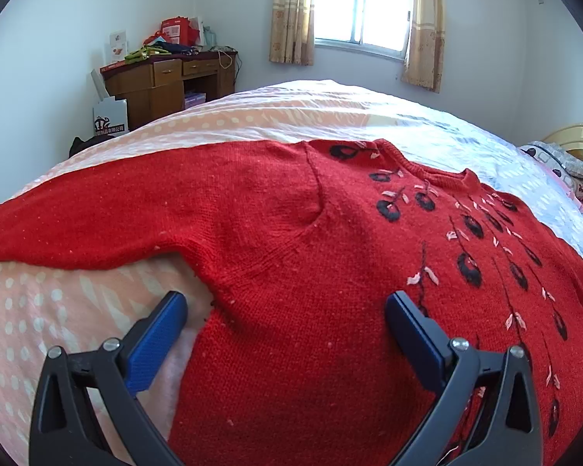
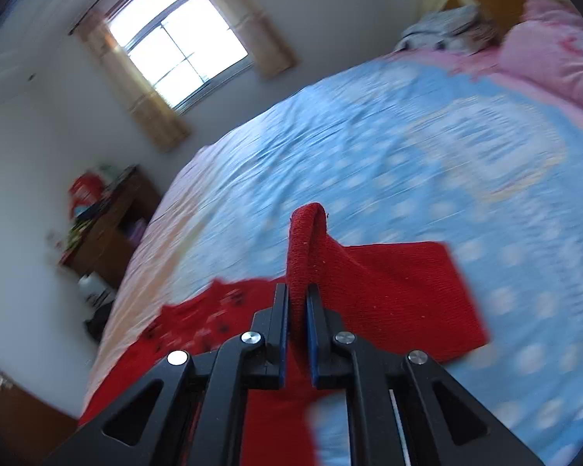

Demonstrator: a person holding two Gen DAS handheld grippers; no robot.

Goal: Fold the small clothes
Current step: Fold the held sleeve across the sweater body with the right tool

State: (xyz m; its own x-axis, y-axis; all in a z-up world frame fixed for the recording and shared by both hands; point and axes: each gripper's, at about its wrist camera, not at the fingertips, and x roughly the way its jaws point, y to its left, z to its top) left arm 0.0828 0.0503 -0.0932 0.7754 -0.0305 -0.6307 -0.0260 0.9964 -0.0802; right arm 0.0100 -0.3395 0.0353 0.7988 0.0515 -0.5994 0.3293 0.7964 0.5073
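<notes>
Red sweater [image 1: 311,256] spread flat, front up, on the bed [image 1: 58,310]; long axis from hem at 6 o'clock to collar near 1 o'clock in the left wrist view. Right hand-held gripper [image 2: 297,295] pinching a sleeve [image 2: 388,295], cuff beyond at 3 o'clock, body at 8 o'clock: fold probably inward that way. Left hand-held gripper [image 1: 285,303] spread wide, hovering over the hem, holding nothing.

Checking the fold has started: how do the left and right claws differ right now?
The left claw is open, holding nothing, above the red sweater; the right claw is shut on a sweater sleeve. The left view is sharp, the right blurred. Both have black arms and blue pads.
</notes>
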